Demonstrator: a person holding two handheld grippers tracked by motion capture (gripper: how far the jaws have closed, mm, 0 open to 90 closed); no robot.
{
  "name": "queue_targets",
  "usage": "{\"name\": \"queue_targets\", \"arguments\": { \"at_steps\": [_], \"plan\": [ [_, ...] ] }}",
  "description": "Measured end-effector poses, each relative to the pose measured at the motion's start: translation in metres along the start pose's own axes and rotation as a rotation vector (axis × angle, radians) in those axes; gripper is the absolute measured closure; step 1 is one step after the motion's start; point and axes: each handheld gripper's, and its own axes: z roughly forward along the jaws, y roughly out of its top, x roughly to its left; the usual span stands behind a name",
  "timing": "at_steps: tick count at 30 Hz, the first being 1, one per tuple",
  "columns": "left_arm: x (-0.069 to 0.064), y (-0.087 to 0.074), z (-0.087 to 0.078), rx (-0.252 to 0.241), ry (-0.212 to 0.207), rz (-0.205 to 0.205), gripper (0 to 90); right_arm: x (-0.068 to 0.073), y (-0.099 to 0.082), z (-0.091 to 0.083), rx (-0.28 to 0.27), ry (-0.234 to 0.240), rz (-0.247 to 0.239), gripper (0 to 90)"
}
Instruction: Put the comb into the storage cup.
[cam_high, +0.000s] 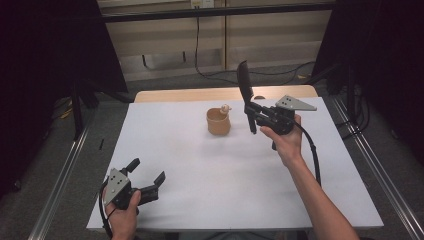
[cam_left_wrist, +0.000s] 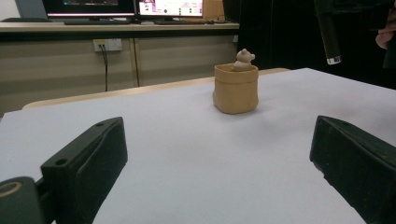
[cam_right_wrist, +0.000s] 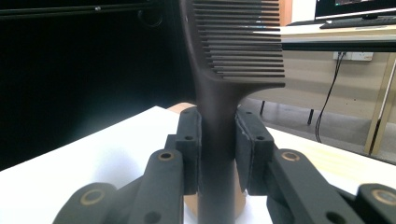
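A black comb (cam_high: 244, 80) stands upright, teeth end up, with my right gripper (cam_high: 251, 110) shut on its handle just right of a tan fabric pot (cam_high: 218, 123). A small bear figure (cam_high: 225, 108) peeks over the pot's rim. In the right gripper view both pads (cam_right_wrist: 246, 140) press the comb's handle (cam_right_wrist: 219, 154), and the comb's teeth (cam_right_wrist: 243, 42) rise above them. My left gripper (cam_high: 147, 171) rests at the near left of the white table (cam_high: 210, 185), jaws wide apart and empty. In the left gripper view, the pot (cam_left_wrist: 236, 89) and the bear (cam_left_wrist: 243, 59) stand far ahead of the left gripper (cam_left_wrist: 219, 133).
The white sheet covers a wooden table whose back edge (cam_high: 200, 94) shows beyond the pot. Metal rails (cam_high: 60, 175) run along the floor on both sides. A desk with monitors (cam_left_wrist: 121, 7) stands behind the table, and cables (cam_high: 197, 45) hang down there.
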Motion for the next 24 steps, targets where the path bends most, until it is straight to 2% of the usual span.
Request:
{"name": "queue_targets", "arguments": {
  "at_steps": [4, 16, 24],
  "plan": [
    [0.0, 0.0, 0.0, 0.003, -0.001, 0.0, 4.2, 0.0, 0.002, 0.006, -0.006, 0.008, 0.009, 72.9],
    [0.001, -0.001, 0.001, 0.002, 0.0, -0.007, 4.2, 0.006, 0.011, 0.026, -0.005, 0.029, -0.005, 72.9],
    [0.001, 0.0, 0.0, 0.001, -0.002, 0.004, 4.2, 0.008, 0.019, 0.035, -0.008, 0.037, -0.02, 72.9]
  ]
}}
